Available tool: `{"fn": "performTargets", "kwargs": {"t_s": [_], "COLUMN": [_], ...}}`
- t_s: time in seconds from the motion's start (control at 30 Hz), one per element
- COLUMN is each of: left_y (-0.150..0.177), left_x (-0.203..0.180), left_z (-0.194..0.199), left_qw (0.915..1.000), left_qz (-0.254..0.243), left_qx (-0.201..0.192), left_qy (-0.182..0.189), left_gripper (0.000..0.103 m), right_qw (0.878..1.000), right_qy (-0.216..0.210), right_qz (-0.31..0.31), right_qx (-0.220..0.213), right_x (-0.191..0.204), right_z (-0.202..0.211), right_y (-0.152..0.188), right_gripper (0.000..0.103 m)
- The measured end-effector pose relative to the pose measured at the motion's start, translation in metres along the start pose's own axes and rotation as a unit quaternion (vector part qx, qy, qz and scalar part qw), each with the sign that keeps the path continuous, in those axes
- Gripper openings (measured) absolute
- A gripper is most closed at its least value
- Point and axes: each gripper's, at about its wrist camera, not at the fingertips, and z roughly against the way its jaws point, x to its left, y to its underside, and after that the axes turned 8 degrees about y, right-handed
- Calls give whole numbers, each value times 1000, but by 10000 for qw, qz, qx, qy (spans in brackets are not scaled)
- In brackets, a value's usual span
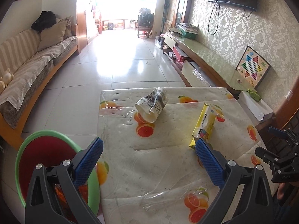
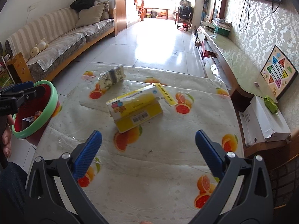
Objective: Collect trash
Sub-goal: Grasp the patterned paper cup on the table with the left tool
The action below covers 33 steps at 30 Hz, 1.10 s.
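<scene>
We are lining up the gaping right tool (image 2: 148, 145) on the yellow carton (image 2: 134, 110).
Carton and crushed paper cup (image 1: 152, 105) are lying on the table (image 2: 149, 186); left tool (image 1: 149, 158) is hanging released, empty; next grab, drop into bin (image 2: 35, 110).

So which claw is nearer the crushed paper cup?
Left, probably. The left claw points nearly straight at the crushed paper cup; from the right claw it lies far left, beyond the yellow box.

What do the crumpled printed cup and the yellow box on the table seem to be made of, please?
The crumpled printed cup looks like thin paper: matte white inside, creased flat. The yellow box looks like glossy printed cardboard, with folded edges, a torn-open flap and a barcode.
</scene>
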Motion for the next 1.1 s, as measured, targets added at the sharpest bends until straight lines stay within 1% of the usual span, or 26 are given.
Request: {"fn": "performTargets", "kwargs": {"t_s": [0.1, 0.2, 0.43, 0.5, 0.57, 0.67, 0.73, 0.8, 0.87, 0.9, 0.97, 1.0, 1.03, 1.07, 1.1], "left_y": [-13, -26, -55, -63, -68, -73, -74, -74, -72, -72, -72, -72, -72, -72, -73], "left_x": [-13, -21, -25, -25, -25, -21, -19, -17, -15, -14, -12, -11, -11, -11, -10], "left_z": [-22, -48, -115, -134, -152, -172, -182, -189, -195, -195, -193, -193, -193, -192, -191], "left_qw": [9996, 9985, 9938, 9908, 9873, 9823, 9802, 9777, 9758, 9755, 9755, 9755, 9750, 9743, 9749], "left_qz": [-249, -475, -829, -970, -1109, -1260, -1289, -1337, -1338, -1357, -1350, -1351, -1364, -1391, -1386], "left_qx": [99, 256, 684, 842, 986, 1175, 1290, 1384, 1486, 1459, 1416, 1415, 1423, 1423, 1421], "left_qy": [36, -8, -295, -427, -562, -730, -773, -839, -882, -933, -1005, -1008, -1026, -1050, -1013], "left_gripper": [95, 95, 94, 94, 91, 89, 85, 83, 72, 72, 60, 58, 48, 44, 43], "right_qw": [9998, 9993, 9980, 9976, 9969, 9963, 9958, 9951, 9944, 9939, 9934, 9934, 9934, 9936, 9937], "right_qy": [31, 62, 76, 45, 5, -16, -9, -11, 12, 12, 5, 2, 1, -1, -7], "right_qz": [-184, -332, -585, -649, -733, -805, -867, -946, -1016, -1053, -1098, -1098, -1091, -1077, -1060], "right_qx": [83, 139, 208, 252, 274, 292, 290, 301, 307, 314, 323, 332, 341, 346, 355], "right_x": [-20, -35, -58, -62, -66, -71, -76, -82, -87, -89, -90, -90, -89, -88, -87], "right_z": [-9, -16, -28, -33, -36, -40, -42, -45, -46, -47, -48, -49, -49, -50, -50], "right_y": [5, 10, 21, 23, 26, 28, 29, 29, 29, 29, 31, 31, 32, 32, 33], "right_gripper": [98, 98, 98, 98, 98, 98, 98, 98, 98, 98, 98, 98, 98, 98, 98]}}
